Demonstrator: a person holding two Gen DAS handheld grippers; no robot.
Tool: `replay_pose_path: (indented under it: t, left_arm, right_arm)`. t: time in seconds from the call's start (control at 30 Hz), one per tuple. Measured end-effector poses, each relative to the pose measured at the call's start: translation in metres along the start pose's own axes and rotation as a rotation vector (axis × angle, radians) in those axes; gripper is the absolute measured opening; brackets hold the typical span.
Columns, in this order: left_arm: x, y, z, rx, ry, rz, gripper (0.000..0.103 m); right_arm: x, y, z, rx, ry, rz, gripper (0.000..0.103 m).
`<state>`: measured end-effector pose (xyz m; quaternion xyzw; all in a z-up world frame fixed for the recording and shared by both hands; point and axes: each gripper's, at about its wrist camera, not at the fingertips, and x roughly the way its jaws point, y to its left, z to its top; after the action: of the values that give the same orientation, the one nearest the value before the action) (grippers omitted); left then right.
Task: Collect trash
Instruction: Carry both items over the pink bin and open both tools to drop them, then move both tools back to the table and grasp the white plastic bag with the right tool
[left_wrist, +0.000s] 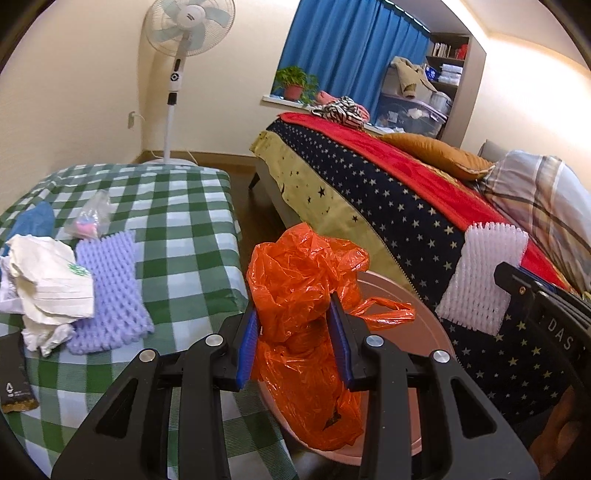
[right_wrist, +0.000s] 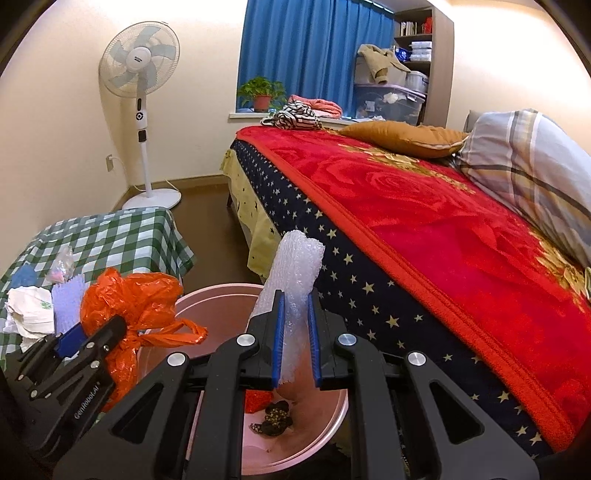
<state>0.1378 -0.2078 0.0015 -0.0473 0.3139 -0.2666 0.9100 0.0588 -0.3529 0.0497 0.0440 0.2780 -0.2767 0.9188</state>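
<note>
My left gripper (left_wrist: 295, 336) is shut on a crumpled orange plastic bag (left_wrist: 299, 280), which hangs over the pink bin (left_wrist: 417, 317). From the right wrist view the same orange bag (right_wrist: 129, 295) and left gripper (right_wrist: 88, 339) sit at the bin's left rim. My right gripper (right_wrist: 295, 339) is shut on a white foam net sleeve (right_wrist: 295, 273), held upright above the pink bin (right_wrist: 332, 417). That white sleeve (left_wrist: 484, 280) shows at the right in the left wrist view. Dark scraps (right_wrist: 273, 417) lie in the bin's bottom.
On the green checked table (left_wrist: 184, 221) lie a purple foam net (left_wrist: 110, 295), crumpled white paper (left_wrist: 48, 288), a clear plastic wrapper (left_wrist: 88, 218) and a dark packet (left_wrist: 14, 373). A bed with a red blanket (right_wrist: 424, 221) flanks the bin. A standing fan (left_wrist: 177, 74) is behind.
</note>
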Motion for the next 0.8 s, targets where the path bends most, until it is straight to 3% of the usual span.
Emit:
replay_pose_path:
  t: [0.13, 0.23, 0.33, 0.37, 0.8]
  left_arm:
    - [0.008, -0.003, -0.003, 0.008, 0.014, -0.01, 0.035]
    - [0.011, -0.004, -0.003, 0.002, 0.023, -0.043, 0.039]
    - [0.012, -0.006, -0.002, -0.002, 0.035, -0.068, 0.05]
    - [0.009, -0.006, -0.001, 0.005, 0.026, -0.064, 0.05]
    - [-0.026, 0.013, -0.004, -0.013, -0.01, -0.017, 0.051]
  right_arm:
    - [0.008, -0.001, -0.001, 0.007, 0.012, -0.003, 0.013]
    - [0.011, -0.002, -0.001, 0.009, 0.018, -0.015, 0.019]
    - [0.011, -0.007, -0.001, 0.039, 0.023, -0.025, 0.043]
    - [0.011, -0.009, 0.0, 0.051, 0.022, -0.027, 0.044]
    - [-0.009, 0.007, -0.002, 0.06, -0.006, 0.042, 0.045]
